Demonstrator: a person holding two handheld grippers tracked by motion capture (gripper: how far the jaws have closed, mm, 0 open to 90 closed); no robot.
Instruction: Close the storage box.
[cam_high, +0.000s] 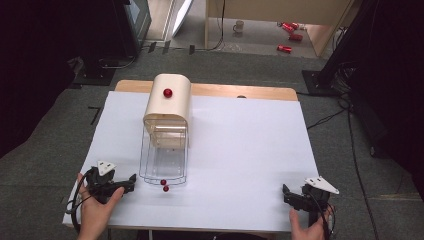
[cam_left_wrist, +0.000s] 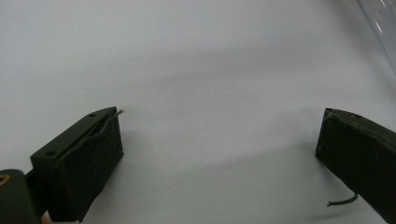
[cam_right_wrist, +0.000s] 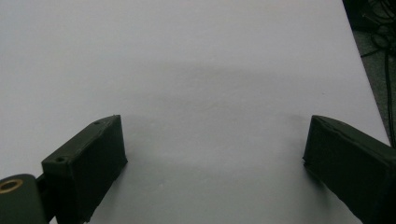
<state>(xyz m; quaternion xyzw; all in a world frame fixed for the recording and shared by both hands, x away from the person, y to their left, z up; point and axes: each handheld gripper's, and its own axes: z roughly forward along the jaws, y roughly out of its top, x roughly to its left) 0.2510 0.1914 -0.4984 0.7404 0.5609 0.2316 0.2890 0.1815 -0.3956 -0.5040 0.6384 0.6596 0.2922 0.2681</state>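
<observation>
A cream wooden box with a rounded top (cam_high: 167, 102) stands at the middle of the white table (cam_high: 240, 150). It carries a red knob (cam_high: 167, 93). A clear plastic lid or tray (cam_high: 164, 162) slopes down from its front to the table, and its edge shows in the left gripper view (cam_left_wrist: 380, 28). Two small red balls (cam_high: 164, 185) lie at that tray's near end. My left gripper (cam_high: 131, 181) rests at the near left of the table, open, jaws wide with nothing between them (cam_left_wrist: 219, 154). My right gripper (cam_high: 286, 194) rests at the near right, open and holding nothing (cam_right_wrist: 215, 154).
The table's right edge (cam_right_wrist: 369, 88) runs close to the right gripper, with dark cables on the floor beyond. Red cans (cam_high: 285, 48) and a mug (cam_high: 239, 26) lie on the floor far behind the table. Black stands flank the table at the back.
</observation>
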